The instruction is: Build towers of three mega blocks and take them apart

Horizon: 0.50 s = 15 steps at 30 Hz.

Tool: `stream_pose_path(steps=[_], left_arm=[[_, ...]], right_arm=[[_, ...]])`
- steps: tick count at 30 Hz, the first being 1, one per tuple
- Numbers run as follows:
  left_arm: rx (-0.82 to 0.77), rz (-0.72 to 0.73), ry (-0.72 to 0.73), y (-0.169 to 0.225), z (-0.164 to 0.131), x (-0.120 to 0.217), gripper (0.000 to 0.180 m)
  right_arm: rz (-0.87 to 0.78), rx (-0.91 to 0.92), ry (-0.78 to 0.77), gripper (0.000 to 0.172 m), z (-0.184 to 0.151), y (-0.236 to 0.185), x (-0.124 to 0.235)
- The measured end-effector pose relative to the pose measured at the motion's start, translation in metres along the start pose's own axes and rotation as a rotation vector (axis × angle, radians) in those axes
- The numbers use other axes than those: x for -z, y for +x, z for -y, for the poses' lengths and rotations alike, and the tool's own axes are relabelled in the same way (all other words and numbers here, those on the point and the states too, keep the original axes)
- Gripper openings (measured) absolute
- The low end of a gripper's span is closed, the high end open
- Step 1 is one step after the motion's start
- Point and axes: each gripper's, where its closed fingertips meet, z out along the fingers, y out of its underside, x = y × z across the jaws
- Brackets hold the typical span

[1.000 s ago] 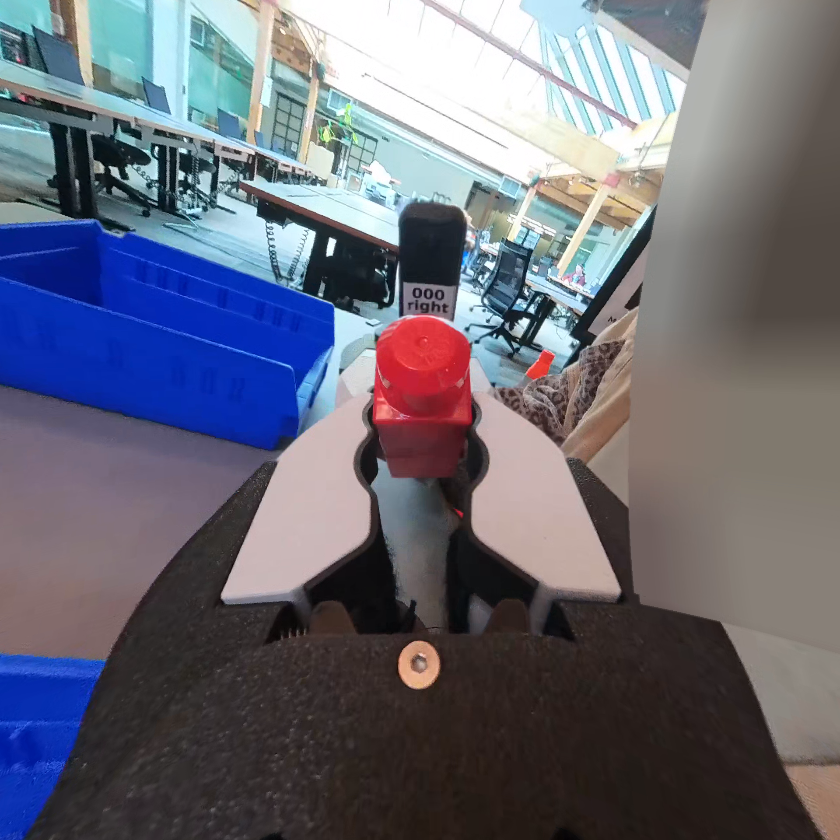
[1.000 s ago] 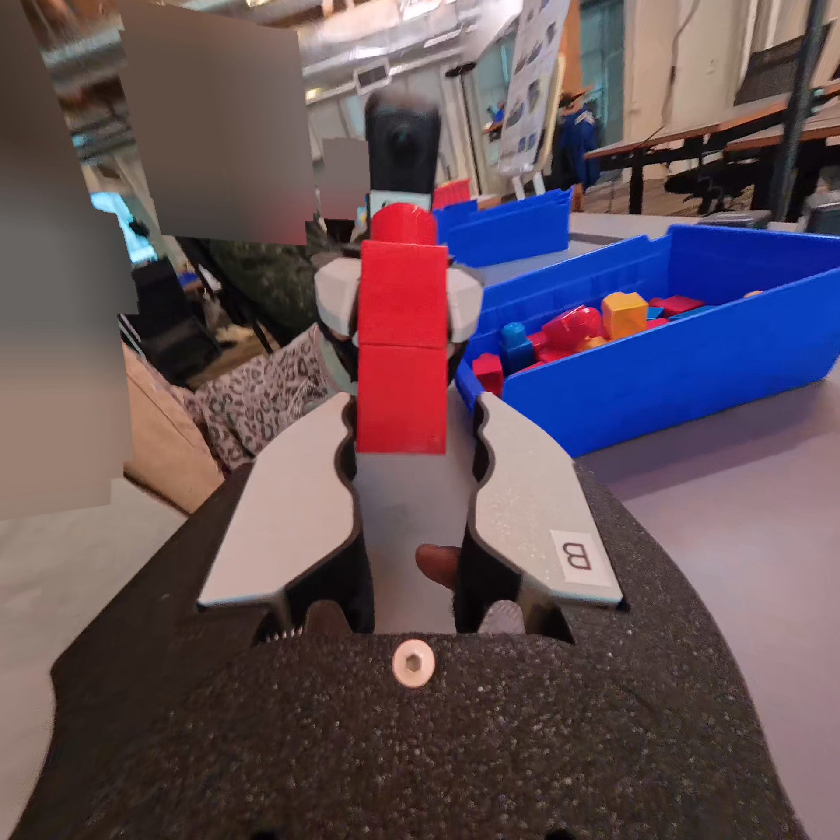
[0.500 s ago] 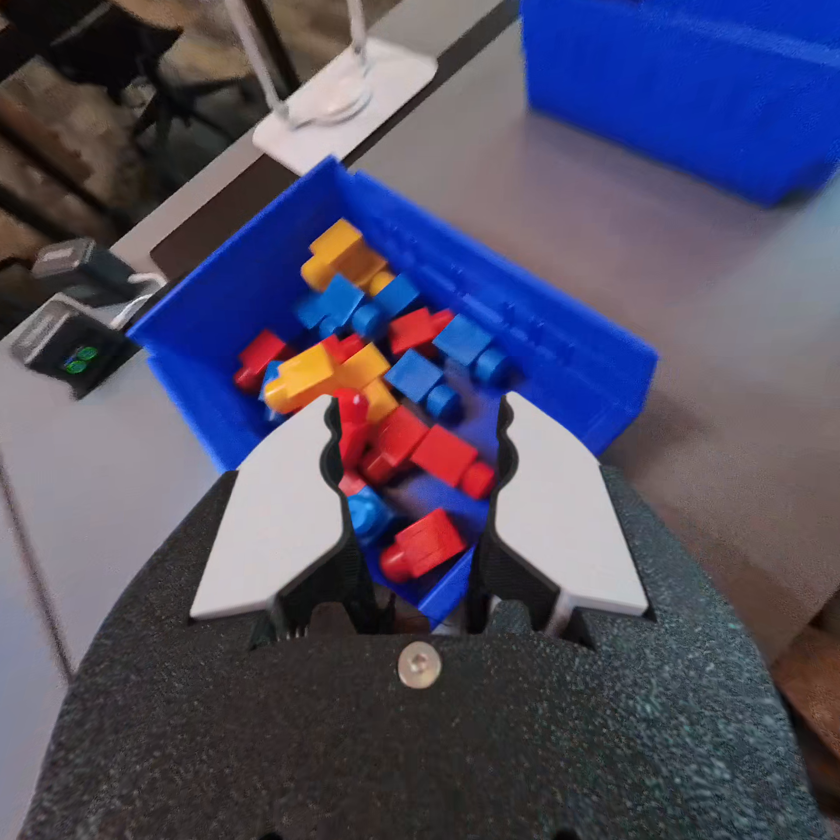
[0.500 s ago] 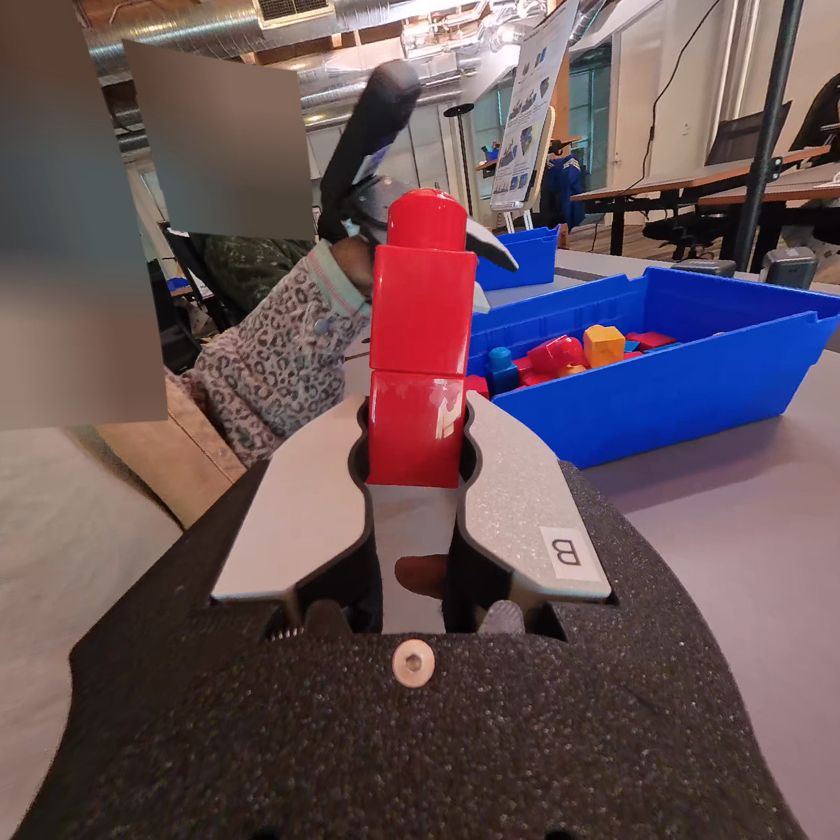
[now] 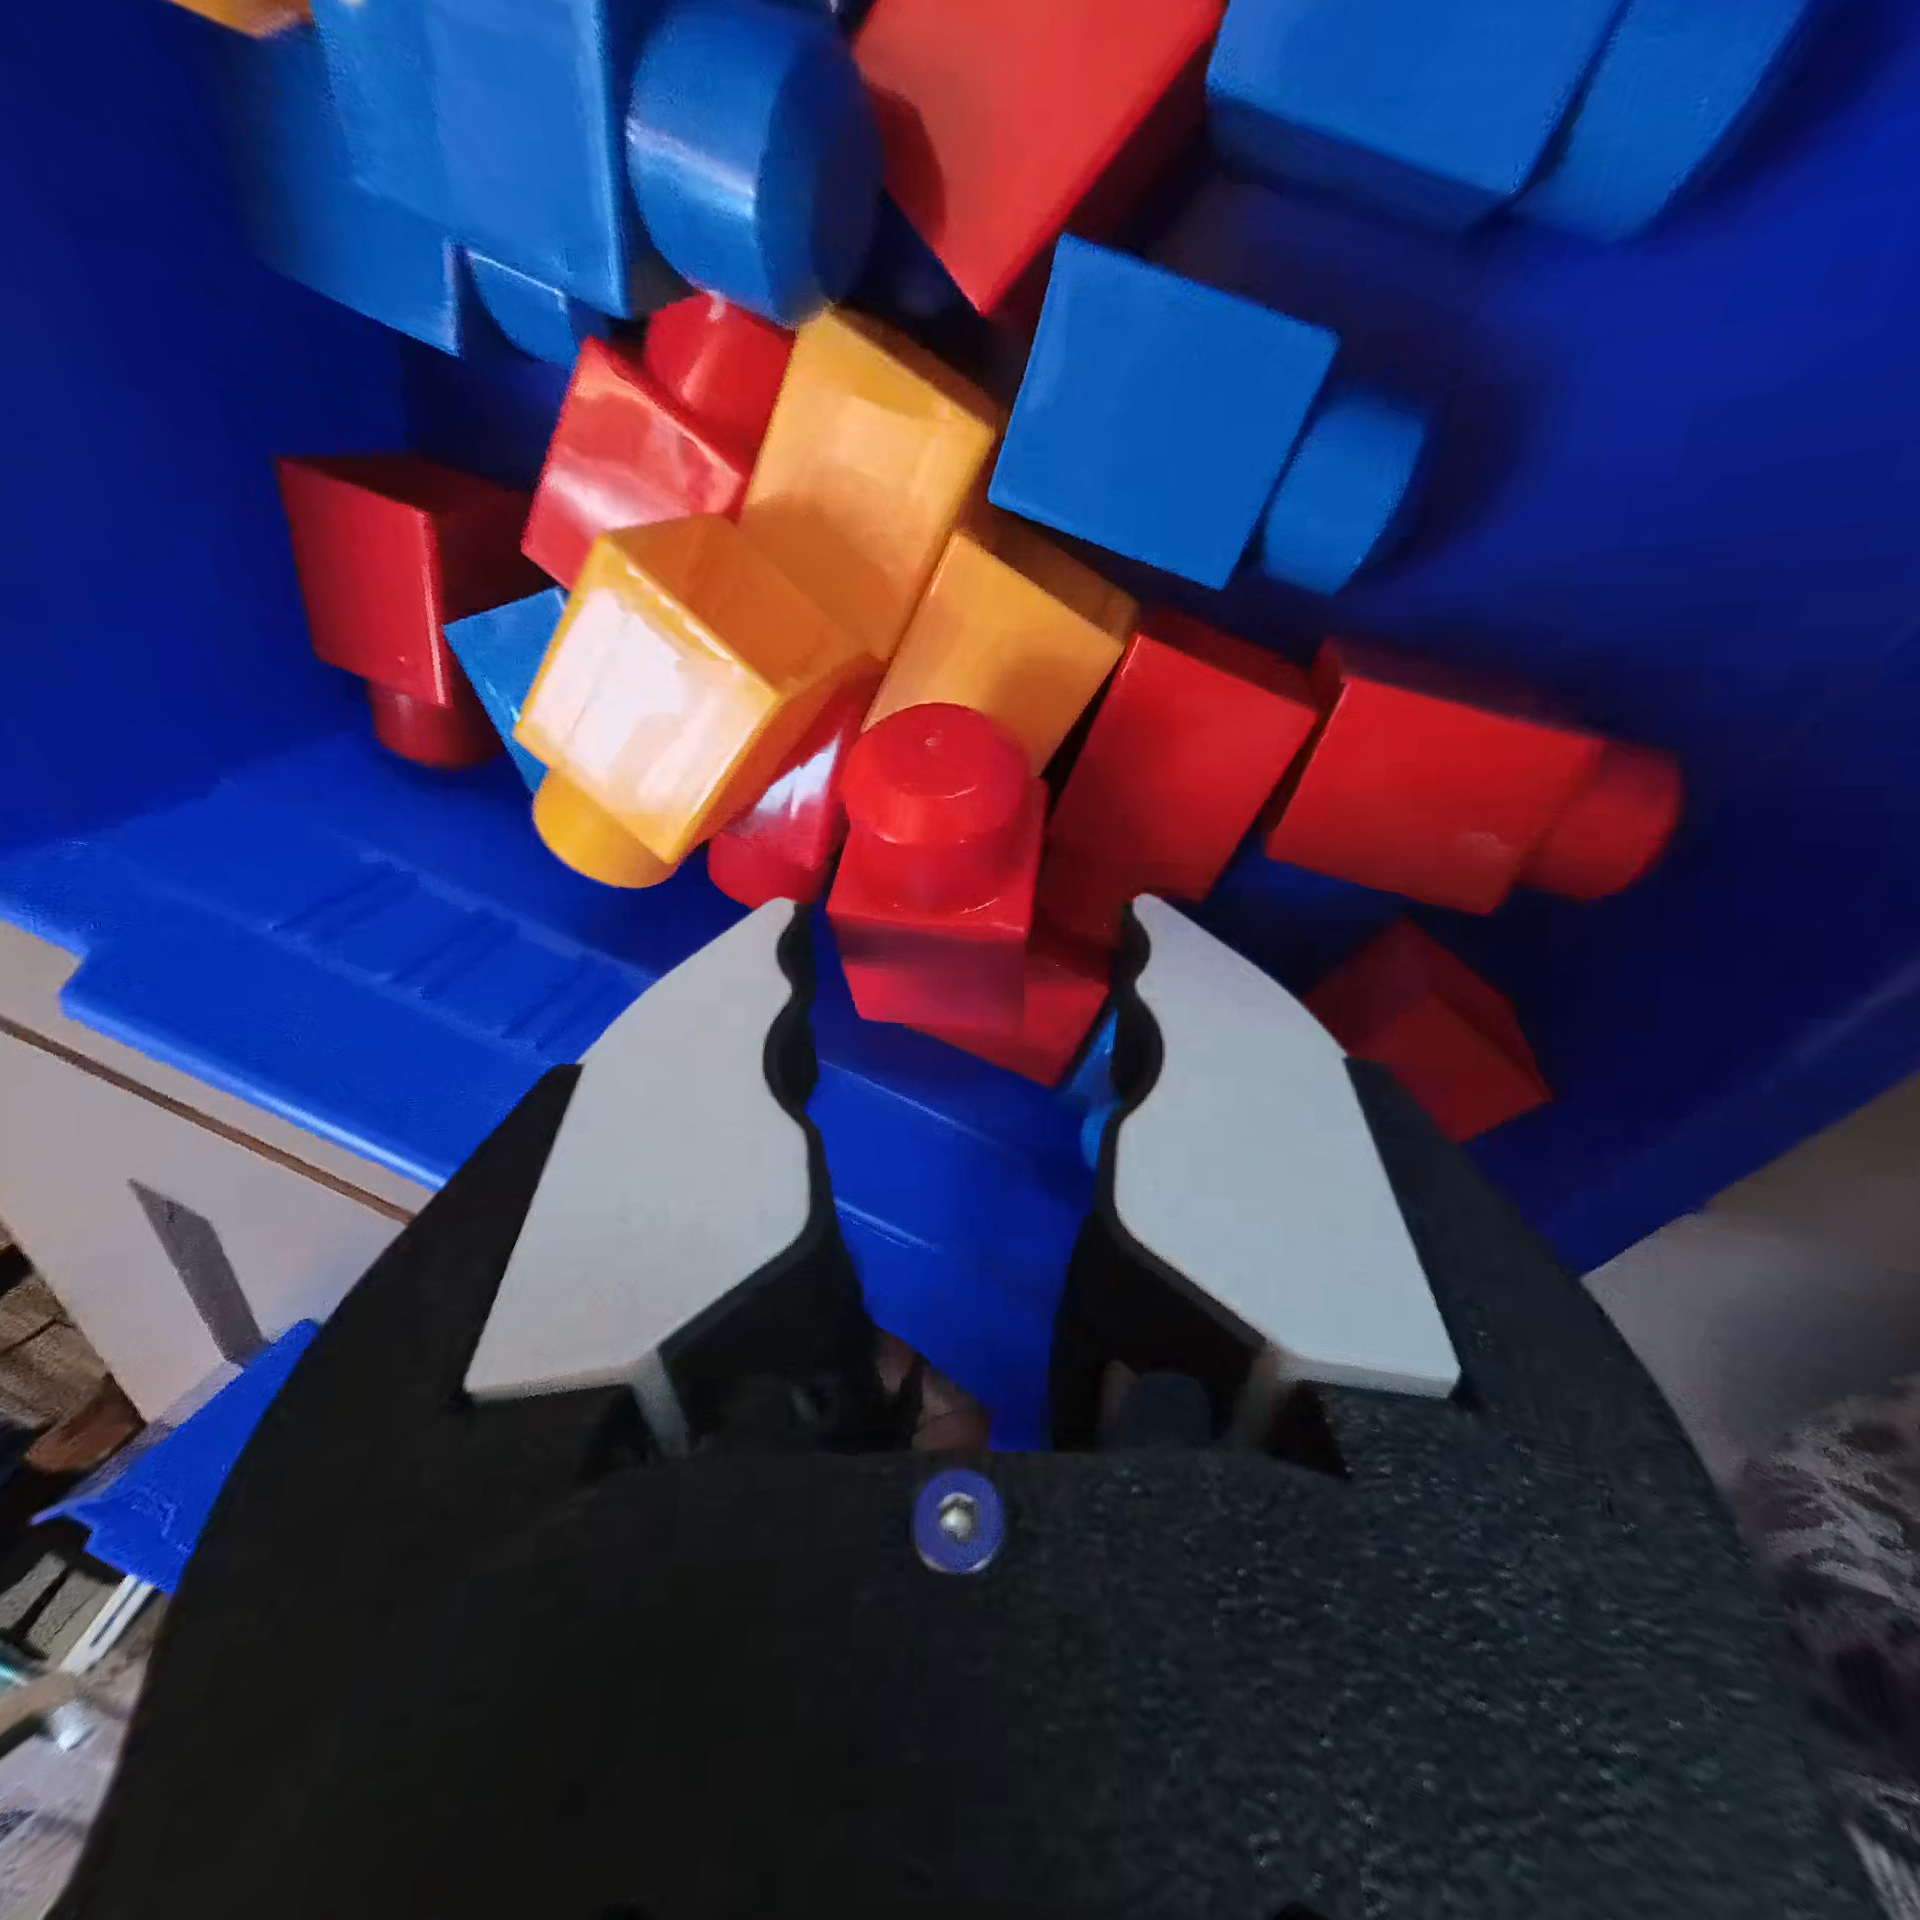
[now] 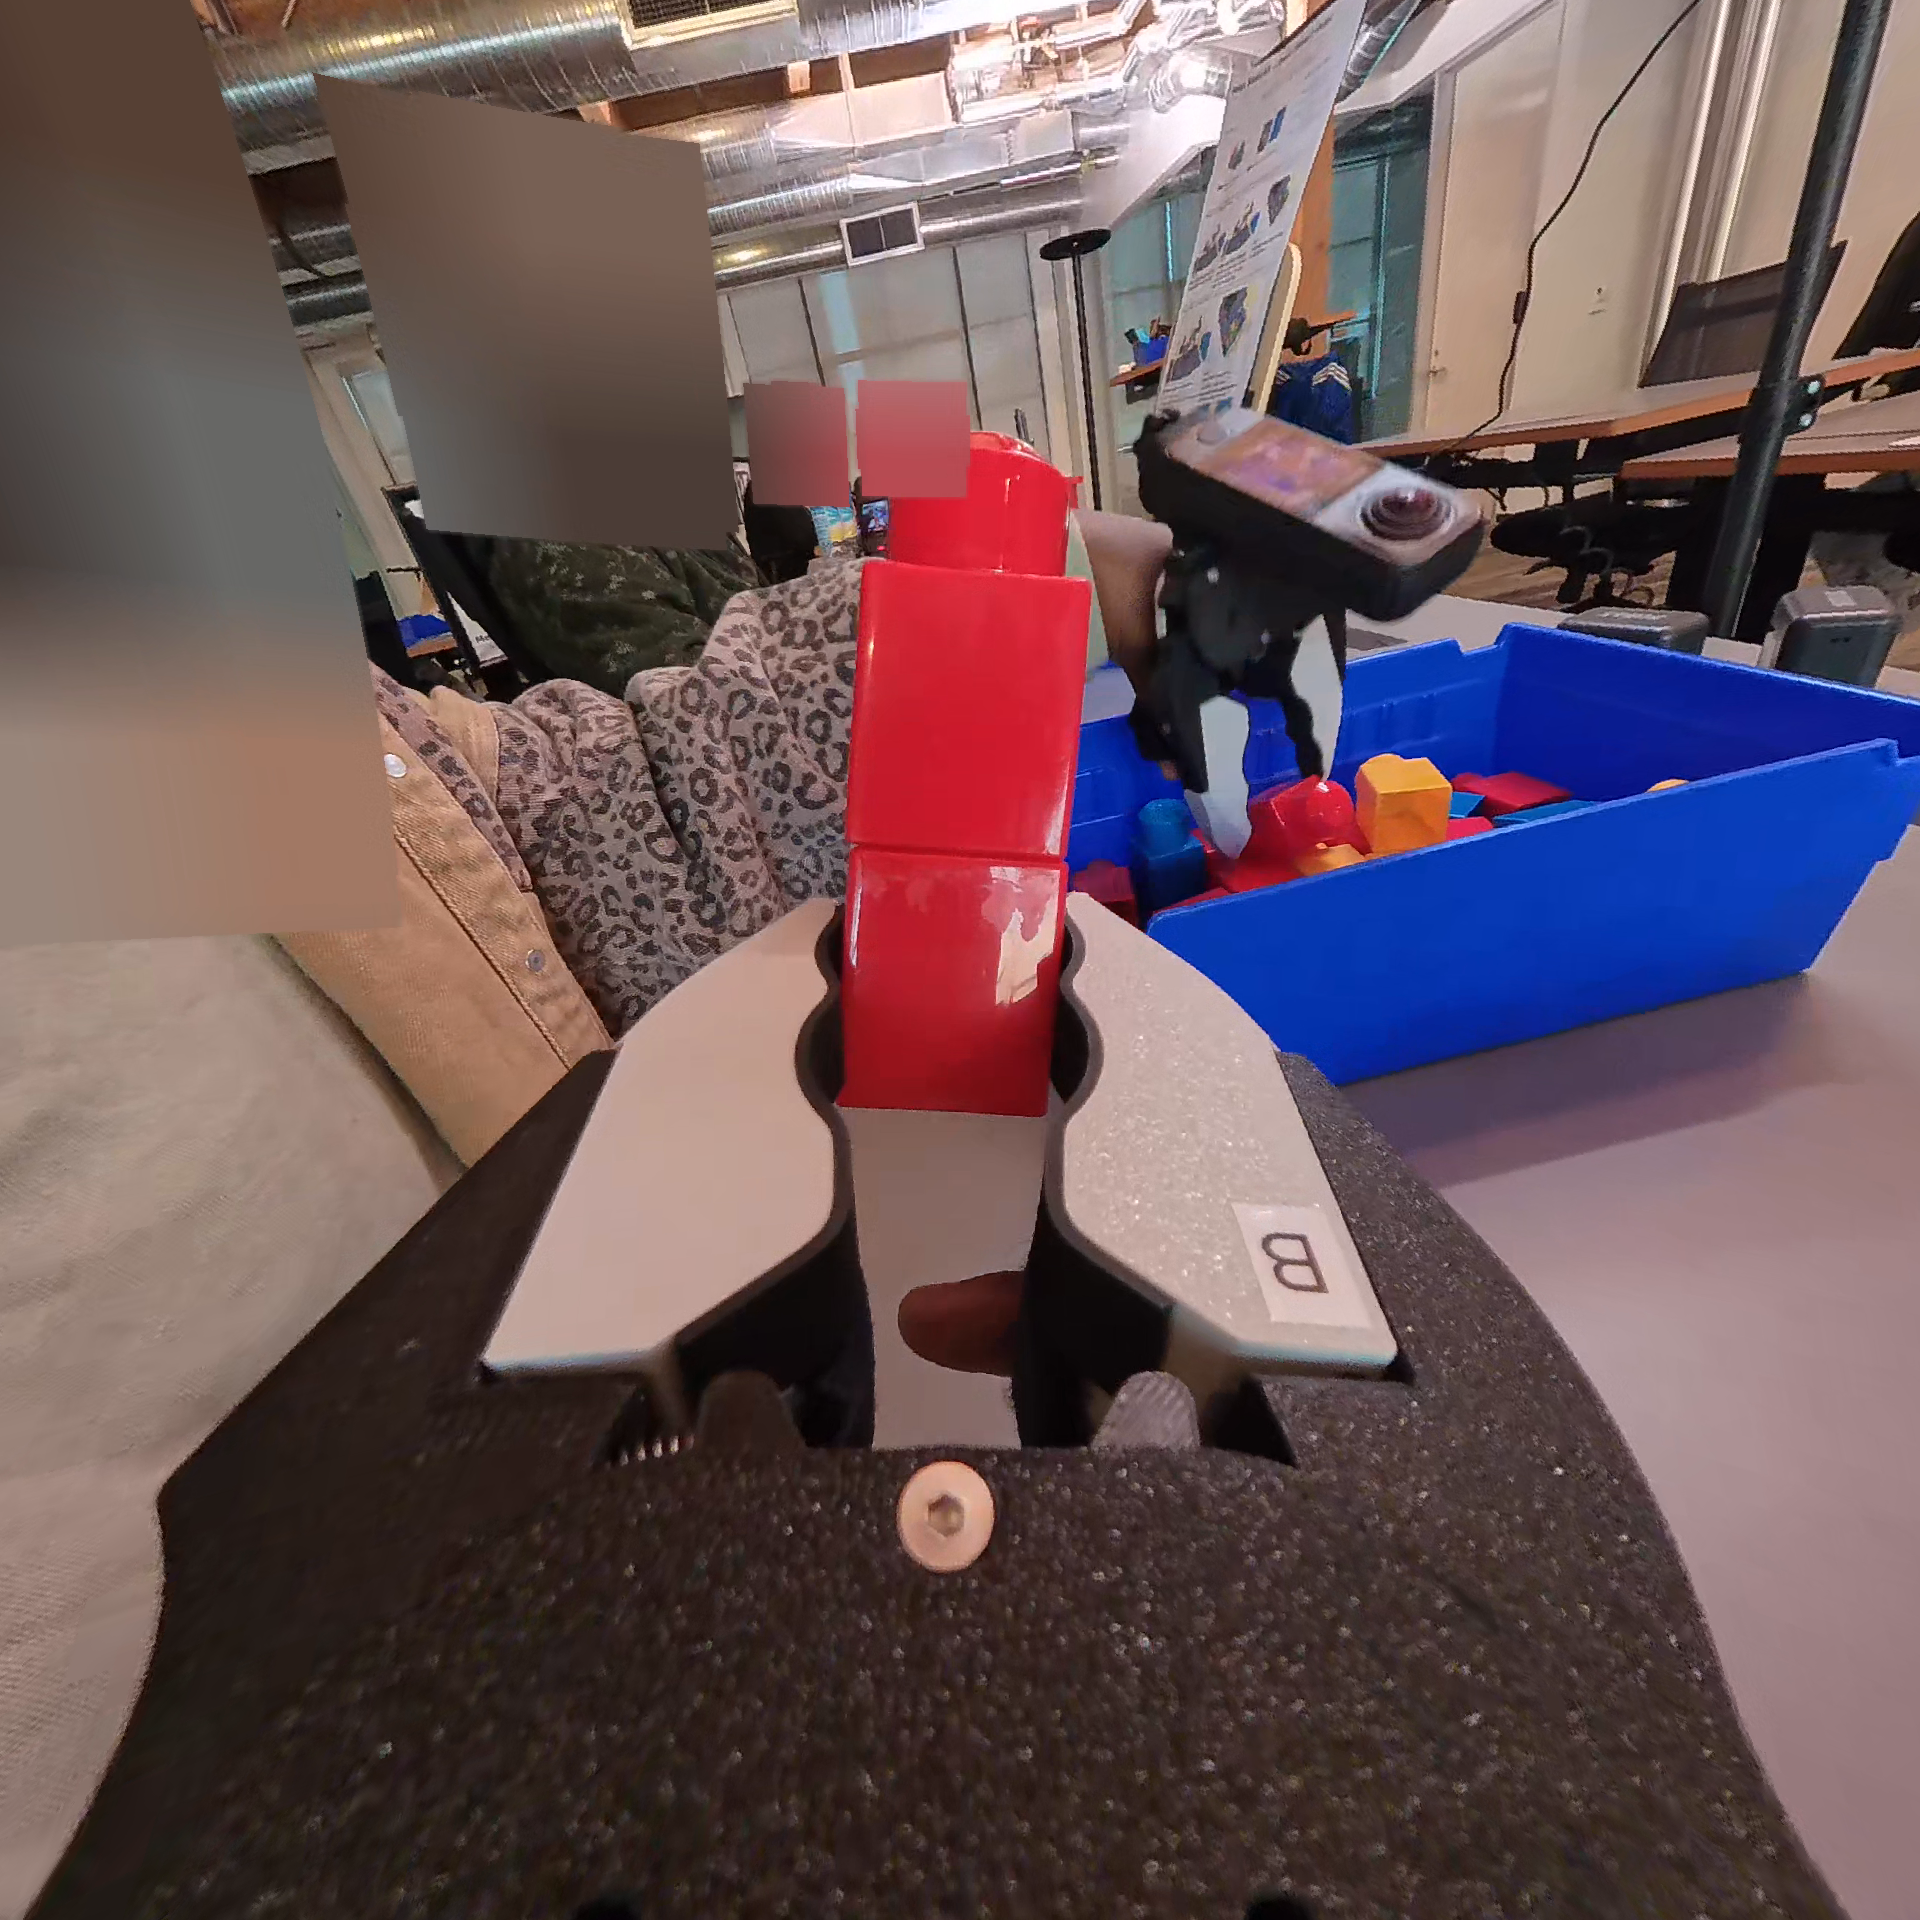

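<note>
We have two of the three blocks joined; by our reckoning the third must still be picked and pressed on, and the taking apart comes after.

At the left, our left gripper reaches down into the blue bin, near its front wall, jaws spread wide. A single red block stands between the fingers with a gap on each side, so nothing is gripped yet. Its stud points up toward the camera, tilted slightly, amid loose red, orange and blue blocks.

At the right, our right gripper is clamped on the lower block of the red two-block stack, both pads pressed against its sides. The stack is held in the air beside the bin, near the table's edge. Its long axis stands upright, the stud on top.
</note>
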Motion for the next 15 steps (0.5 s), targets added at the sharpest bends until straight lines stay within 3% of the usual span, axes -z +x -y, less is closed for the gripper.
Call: stream_pose_path(steps=[1,2,4,6,10,13,15], left_arm=[[-0.008,-0.011,-0.025,0.001,-0.002,-0.007,0.046],[-0.001,-0.009,-0.043,-0.001,-0.005,-0.011,0.036],[0.096,-0.050,0.053,0.005,0.003,-0.004,0.036],[0.192,-0.063,0.334,0.011,0.029,0.031,0.037],[0.315,-0.138,0.979,0.037,0.074,0.138,0.037],[0.308,-0.364,1.412,0.079,0.091,0.211,0.036],[0.309,-0.498,1.566,0.101,0.094,0.234,0.036]], right_arm=[[-0.002,-0.002,0.002,0.036,0.000,0.001,0.000],[-0.002,-0.004,0.003,0.036,0.000,0.001,0.001],[-0.001,-0.003,-0.002,0.036,-0.001,0.001,0.001],[-0.011,0.005,-0.015,0.036,-0.004,0.004,0.001],[-0.002,-0.027,-0.029,0.036,-0.012,0.007,-0.003],[0.012,-0.053,-0.042,0.036,-0.018,0.006,-0.008],[0.027,-0.070,-0.045,0.036,-0.020,0.004,-0.011]])
